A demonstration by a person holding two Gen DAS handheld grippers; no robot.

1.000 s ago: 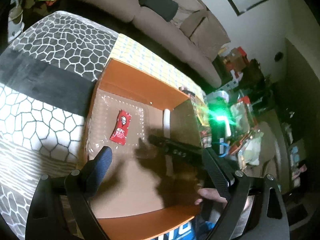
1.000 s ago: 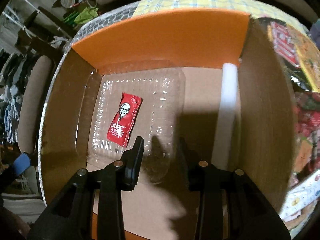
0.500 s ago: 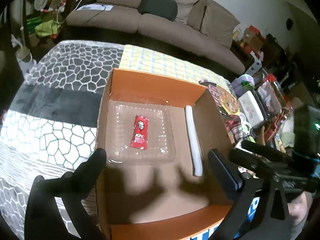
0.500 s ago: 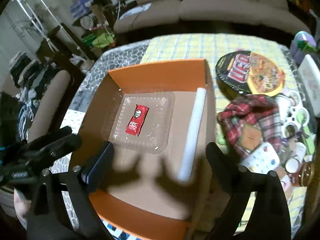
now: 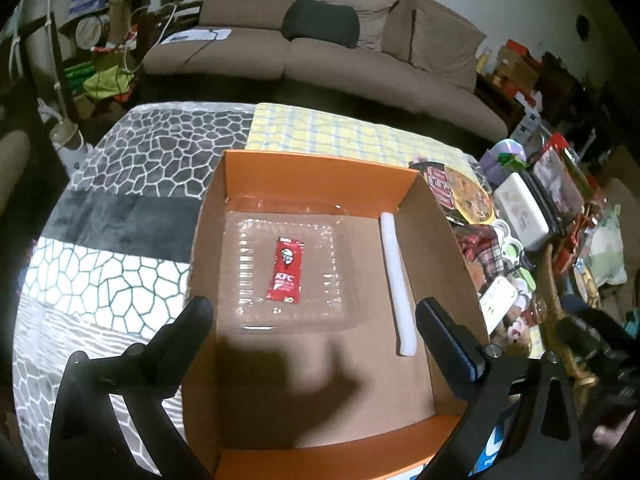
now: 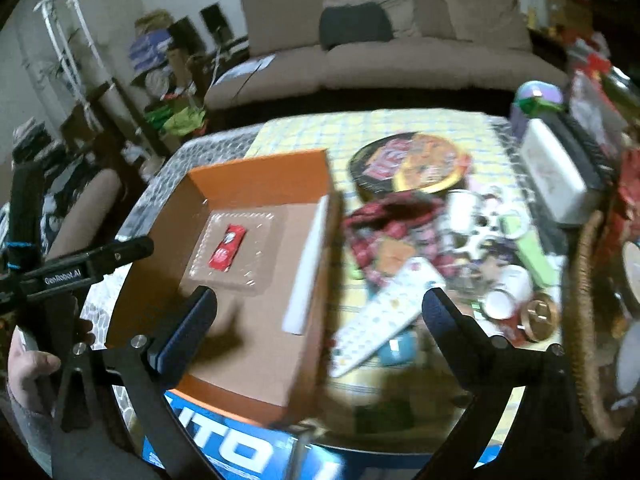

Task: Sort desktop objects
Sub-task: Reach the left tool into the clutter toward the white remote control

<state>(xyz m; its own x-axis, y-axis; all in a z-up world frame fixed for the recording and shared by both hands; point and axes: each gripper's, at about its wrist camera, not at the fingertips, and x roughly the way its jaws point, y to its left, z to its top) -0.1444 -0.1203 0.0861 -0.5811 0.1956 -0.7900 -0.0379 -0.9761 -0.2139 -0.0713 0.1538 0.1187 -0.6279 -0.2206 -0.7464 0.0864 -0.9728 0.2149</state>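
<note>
Since both grippers are spread wide and carrying nothing, I'd guess we're between picks: a couple of things are in the box, and the next item has to come off the messy pile.

The left gripper (image 5: 312, 320) hangs over the box (image 5: 320, 168), which fills the middle of its frame. Inside, the red KFC packet (image 5: 285, 270) lies on a clear tray (image 5: 344, 280) toward the far wall, and a white stick (image 5: 396, 280) runs along the right wall.

The right gripper (image 6: 318, 308) looks past the box's right edge toward the clutter in the right half of its frame. The remote (image 6: 384, 312) sits low center, just beside the box, between the fingers in the picture, so it looks like the easiest grab. That would need a drop down onto it and a squeeze across its narrow width.

Hard to read: the right view is motion-blurred, so the small stuff by the noodle bowl (image 6: 408, 164) is mush. A plaid cloth (image 6: 384, 220) covers whatever's under it, and the box's near wall is cut off by the frame bottom.
</note>
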